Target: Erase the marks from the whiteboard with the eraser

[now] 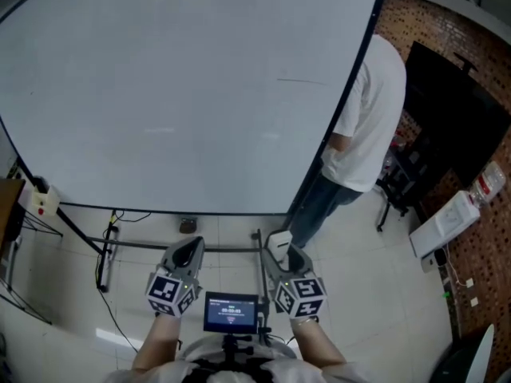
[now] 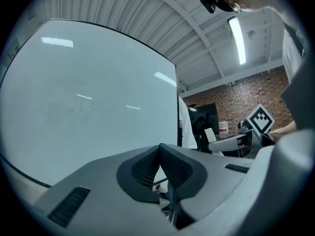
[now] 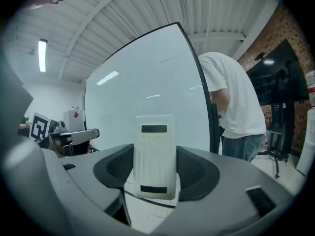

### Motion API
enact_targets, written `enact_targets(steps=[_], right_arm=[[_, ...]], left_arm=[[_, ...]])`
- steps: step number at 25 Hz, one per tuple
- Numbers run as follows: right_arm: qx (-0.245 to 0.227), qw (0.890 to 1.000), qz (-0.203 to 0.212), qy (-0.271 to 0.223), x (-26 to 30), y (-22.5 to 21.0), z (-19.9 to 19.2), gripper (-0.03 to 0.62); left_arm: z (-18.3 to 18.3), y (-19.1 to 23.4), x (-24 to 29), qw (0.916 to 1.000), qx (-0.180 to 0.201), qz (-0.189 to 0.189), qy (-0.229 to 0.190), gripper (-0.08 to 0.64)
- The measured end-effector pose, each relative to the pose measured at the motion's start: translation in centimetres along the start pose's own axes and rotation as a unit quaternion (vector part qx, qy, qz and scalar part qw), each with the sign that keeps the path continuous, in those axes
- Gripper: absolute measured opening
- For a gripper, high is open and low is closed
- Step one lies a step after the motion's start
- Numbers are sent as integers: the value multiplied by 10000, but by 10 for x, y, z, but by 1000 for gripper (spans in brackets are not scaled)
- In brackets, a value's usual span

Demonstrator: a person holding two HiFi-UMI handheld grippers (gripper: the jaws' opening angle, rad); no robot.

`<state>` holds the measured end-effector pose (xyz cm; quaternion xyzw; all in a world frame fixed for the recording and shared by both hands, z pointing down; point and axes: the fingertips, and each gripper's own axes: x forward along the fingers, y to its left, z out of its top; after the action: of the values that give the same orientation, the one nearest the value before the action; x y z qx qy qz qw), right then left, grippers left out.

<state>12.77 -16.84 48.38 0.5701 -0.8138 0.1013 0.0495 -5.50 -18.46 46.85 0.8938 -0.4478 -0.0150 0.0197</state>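
1. At five o'clock, your right hand-held gripper (image 1: 285,262) is clamped on the eraser (image 1: 279,244), held upright, likely ready to lift.
2. At seven o'clock, your left hand-held gripper (image 1: 185,255) is pressed together and empty; only its own view confirms that.
3. Twelve o'clock: the whiteboard (image 1: 176,94). The head view catches a faint line (image 1: 303,80) at one o'clock.

Head view looks steeply down; both gripper views face the whiteboard (image 1: 184,94).
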Motion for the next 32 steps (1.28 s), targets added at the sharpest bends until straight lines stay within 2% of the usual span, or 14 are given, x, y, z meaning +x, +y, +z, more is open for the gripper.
enact_targets(steps=[5,10,18,27,32], right_arm=[[-53,9998,68,-153,28,-27,21,262],[-325,9987,179,-362,56,-55,49,262],[-398,9979,233,-463,78,-91,66,262],[-194,9981,328,-484,91,-91,73,262],[-358,9968,222,-674,98,-79,91,262]], left_arm=[[13,14,35,9998,125,130,-97,6],[26,23,76,9991,240,268,-204,6],[32,19,116,9987,309,293,-288,6],[35,29,128,9988,340,253,-241,6],[43,42,129,9990,366,82,-247,6]])
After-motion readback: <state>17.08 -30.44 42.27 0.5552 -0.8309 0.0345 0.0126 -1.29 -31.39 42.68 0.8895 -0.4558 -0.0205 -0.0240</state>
